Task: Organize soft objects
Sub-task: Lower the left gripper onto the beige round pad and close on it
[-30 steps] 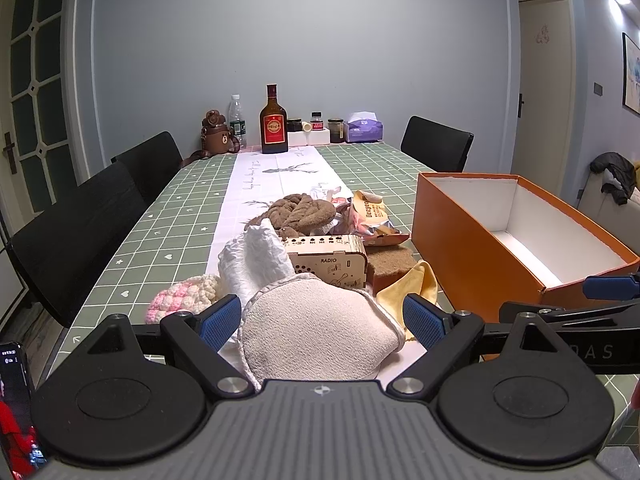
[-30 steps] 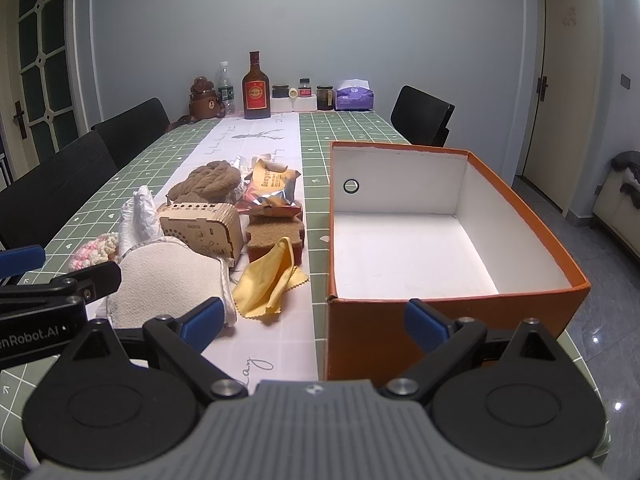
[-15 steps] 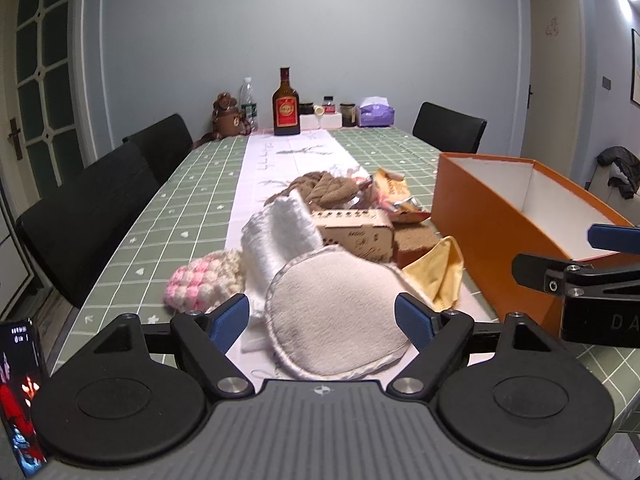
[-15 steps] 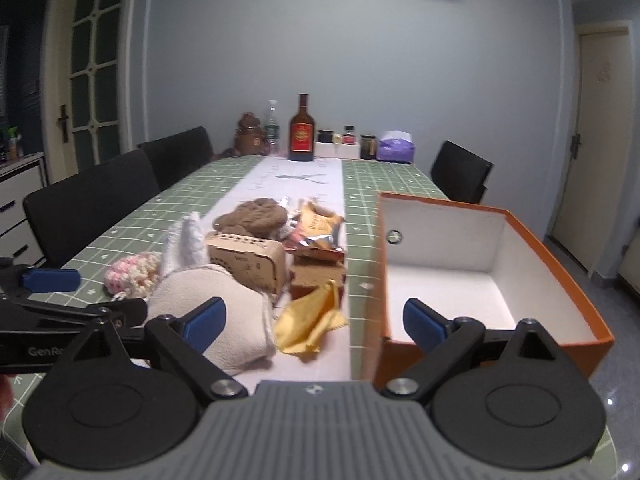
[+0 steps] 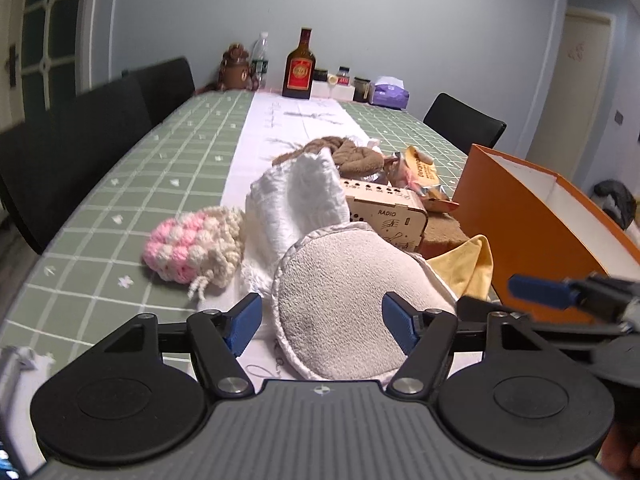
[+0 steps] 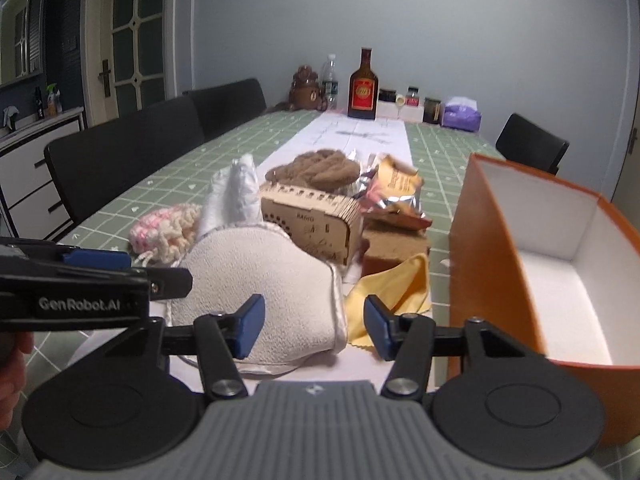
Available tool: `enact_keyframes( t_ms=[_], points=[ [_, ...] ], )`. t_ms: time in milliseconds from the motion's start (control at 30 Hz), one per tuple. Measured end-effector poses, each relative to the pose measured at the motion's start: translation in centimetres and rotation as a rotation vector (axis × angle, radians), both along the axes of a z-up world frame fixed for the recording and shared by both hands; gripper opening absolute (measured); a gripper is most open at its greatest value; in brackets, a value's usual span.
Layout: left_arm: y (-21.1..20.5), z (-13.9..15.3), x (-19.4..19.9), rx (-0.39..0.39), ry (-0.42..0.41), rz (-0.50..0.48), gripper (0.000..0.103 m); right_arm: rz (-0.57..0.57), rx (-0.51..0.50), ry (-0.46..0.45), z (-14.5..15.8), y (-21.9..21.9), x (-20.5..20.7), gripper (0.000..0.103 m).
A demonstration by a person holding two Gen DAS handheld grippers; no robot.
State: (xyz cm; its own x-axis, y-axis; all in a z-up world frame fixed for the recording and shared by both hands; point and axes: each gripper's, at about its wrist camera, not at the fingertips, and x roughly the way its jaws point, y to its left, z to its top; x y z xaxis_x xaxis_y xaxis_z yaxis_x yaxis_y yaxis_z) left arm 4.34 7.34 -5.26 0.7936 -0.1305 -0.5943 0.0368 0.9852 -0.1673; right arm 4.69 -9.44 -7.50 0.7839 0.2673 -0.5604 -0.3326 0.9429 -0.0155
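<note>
A round beige pad (image 5: pixel 340 308) lies at the near end of the white runner. My left gripper (image 5: pixel 322 324) is low over it, jaws closing with the pad between them and a gap still showing at the left pad. My right gripper (image 6: pixel 314 326) is closing around the beige pad's (image 6: pixel 280 280) right edge, its right finger beside a yellow cloth (image 6: pixel 392 292). Behind the pad lie a white towel (image 5: pixel 296 200), a pink and cream crochet pouch (image 5: pixel 196 248), a brown sponge (image 5: pixel 444 236) and a brown knitted piece (image 5: pixel 352 152). The orange box (image 6: pixel 488 240) stands open on the right.
A wooden radio box (image 5: pixel 384 216) and a snack bag (image 5: pixel 420 168) sit among the soft things. A bottle (image 5: pixel 298 68), jars and a tissue pack stand at the table's far end. Black chairs (image 6: pixel 120 160) line the left side. The two grippers are close side by side.
Both grippers came forward and down onto the beige pad. The right one swung left, away from the orange box. Both pairs of jaws have narrowed, the right more.
</note>
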Motion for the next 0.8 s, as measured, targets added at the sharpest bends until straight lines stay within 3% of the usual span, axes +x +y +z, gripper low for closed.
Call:
enact_keyframes(
  t_ms=[200, 300, 333, 367, 433, 500, 567, 600, 667, 700, 767, 800],
  points=[
    [0.4, -1.4, 2.2, -0.035, 0.028, 0.012, 0.083, -0.011, -0.003, 0.066, -1.9, 0.1, 2.8, 0.045],
    [0.2, -2.0, 3.1, -0.042, 0.049, -0.007, 0.088, -0.035, 0.002, 0.092, -2.6, -0.1, 4.0, 0.055],
    [0.0, -2.2, 3.4, -0.046, 0.057, -0.009, 0.088, -0.034, 0.012, 0.104, -2.8, -0.2, 4.3, 0.054],
    [-0.1, -2.4, 3.6, -0.053, 0.065, -0.015, 0.088, -0.029, 0.019, 0.116, -3.0, -0.3, 4.5, 0.051],
    [-0.4, -2.7, 3.9, -0.067, 0.078, -0.020, 0.085, -0.009, 0.035, 0.135, -3.3, -0.2, 4.8, 0.027],
    [-0.6, -2.6, 3.8, -0.066, 0.063, -0.015, 0.074, -0.002, 0.034, 0.130, -3.3, 0.1, 4.7, 0.019],
    [-0.9, -2.3, 3.4, -0.059, 0.055, -0.022, 0.055, 0.003, 0.023, 0.109, -3.1, 0.2, 4.3, 0.014],
    [-1.1, -2.2, 3.3, -0.061, 0.052, -0.033, 0.051, 0.011, 0.030, 0.106, -2.8, 0.2, 4.2, 0.013],
    [-1.4, -2.0, 3.2, -0.071, 0.059, -0.057, 0.026, 0.030, 0.053, 0.104, -2.4, 0.3, 3.8, 0.007],
    [-1.5, -1.9, 3.2, -0.085, 0.066, -0.071, 0.023, 0.043, 0.061, 0.105, -2.1, 0.4, 3.5, 0.004],
    [-1.8, -1.9, 3.1, -0.115, 0.088, -0.095, 0.007, 0.072, 0.092, 0.117, -1.6, 0.5, 3.1, 0.002],
    [-1.8, -1.9, 2.9, -0.118, 0.093, -0.095, 0.006, 0.082, 0.102, 0.120, -1.5, 0.5, 2.8, 0.002]
  ],
)
